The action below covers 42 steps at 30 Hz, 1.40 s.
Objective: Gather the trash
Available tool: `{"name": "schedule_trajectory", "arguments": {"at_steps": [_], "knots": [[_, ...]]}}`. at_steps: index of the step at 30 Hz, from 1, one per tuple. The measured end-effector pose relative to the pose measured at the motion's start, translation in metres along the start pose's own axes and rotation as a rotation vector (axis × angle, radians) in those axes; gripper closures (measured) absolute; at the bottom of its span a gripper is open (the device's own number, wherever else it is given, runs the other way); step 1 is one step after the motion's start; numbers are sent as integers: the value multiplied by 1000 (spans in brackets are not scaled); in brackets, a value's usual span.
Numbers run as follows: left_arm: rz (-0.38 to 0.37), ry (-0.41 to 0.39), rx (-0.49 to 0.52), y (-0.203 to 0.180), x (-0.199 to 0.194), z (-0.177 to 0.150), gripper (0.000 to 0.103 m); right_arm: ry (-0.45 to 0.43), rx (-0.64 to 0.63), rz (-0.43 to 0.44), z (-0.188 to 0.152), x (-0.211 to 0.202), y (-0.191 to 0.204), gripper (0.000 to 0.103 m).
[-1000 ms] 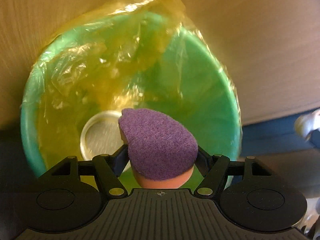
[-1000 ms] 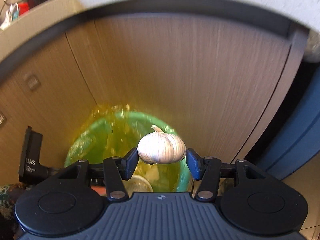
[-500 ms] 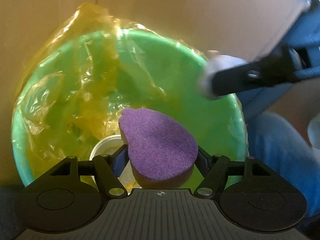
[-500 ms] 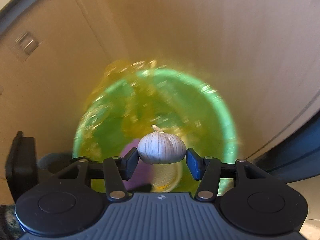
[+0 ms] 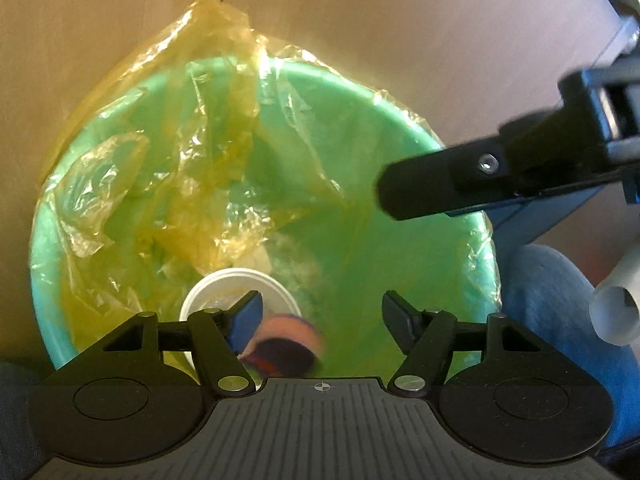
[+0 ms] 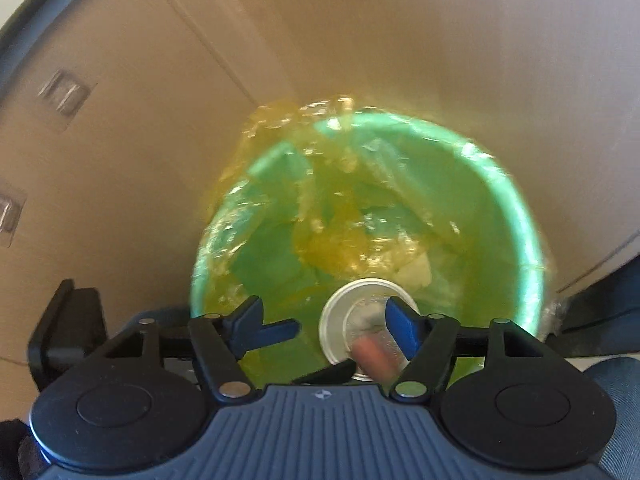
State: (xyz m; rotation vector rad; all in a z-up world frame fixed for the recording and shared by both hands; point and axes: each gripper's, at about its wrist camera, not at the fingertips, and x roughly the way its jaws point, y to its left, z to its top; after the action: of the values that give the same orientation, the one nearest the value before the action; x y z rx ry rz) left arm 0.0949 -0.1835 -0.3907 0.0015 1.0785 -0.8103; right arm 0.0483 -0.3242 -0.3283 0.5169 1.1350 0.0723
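Both hand-held grippers (image 5: 322, 318) (image 6: 322, 320) tilt down over the bin (image 5: 404, 120), jaws apart.

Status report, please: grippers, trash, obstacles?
Left gripper open, sponge dropping into green bin. Right gripper jaws opening, nothing between them. No obstacle seen.

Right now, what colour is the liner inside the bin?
Translucent yellow liner, clearest in the left wrist view.

The left gripper (image 5: 322, 314) is held pointing steeply downward with jaws spread and empty, while the right gripper (image 6: 322, 314) is angled downward, jaws opening with nothing between.
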Motion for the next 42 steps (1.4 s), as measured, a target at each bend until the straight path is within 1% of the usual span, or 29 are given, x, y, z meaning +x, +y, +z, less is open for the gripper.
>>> {"name": "schedule_trajectory", "arguments": {"at_steps": [5,9,12,15,17,19,22,26,27,28,30,31,32,34,35,37,39,41,42], "knots": [[16,21,-62,9,2,2,31,12,53,-49,2,6,-18,34],[27,15,-142,21,2,3,31,6,75,-104,3,8,-29,34],[24,-28,-231,33,-8,3,31,-2,82,-134,3,10,-37,34],[17,-79,-318,45,-20,1,31,-30,69,-161,2,5,-40,33],[38,-90,-354,47,-25,0,31,-48,69,-167,2,3,-43,32],[68,-102,-351,43,-30,-1,31,-64,85,-155,1,-1,-48,32],[94,-118,-310,31,-36,-1,31,-88,126,-142,1,-10,-59,31],[118,-116,-271,17,-38,-1,31,-101,154,-136,1,-16,-71,32],[127,-114,-262,13,-37,-2,31,-97,142,-126,0,-16,-70,36],[140,-112,-251,7,-35,-3,31,-89,122,-108,-1,-15,-66,46],[171,-95,-210,-3,-35,-3,31,-45,75,-56,0,-9,-57,59],[183,-74,-188,-8,-34,-3,31,-17,56,-28,2,-5,-50,62],[184,-45,-171,-10,-35,-3,31,11,45,-9,7,1,-44,62],[157,1,-151,-14,-37,-8,32,75,17,4,20,17,-30,62],[142,0,-145,-15,-40,-11,33,108,9,-3,29,29,-24,62],[117,-25,-137,-13,-48,-18,33,175,6,-29,49,58,-18,62],[87,-54,-157,-7,-53,-21,33,266,0,-55,61,95,-16,62],[62,-69,-183,1,-58,-23,33,346,-48,-105,68,132,-13,62],[55,-73,-189,3,-59,-24,33,367,-104,-160,68,148,-9,62]]}}
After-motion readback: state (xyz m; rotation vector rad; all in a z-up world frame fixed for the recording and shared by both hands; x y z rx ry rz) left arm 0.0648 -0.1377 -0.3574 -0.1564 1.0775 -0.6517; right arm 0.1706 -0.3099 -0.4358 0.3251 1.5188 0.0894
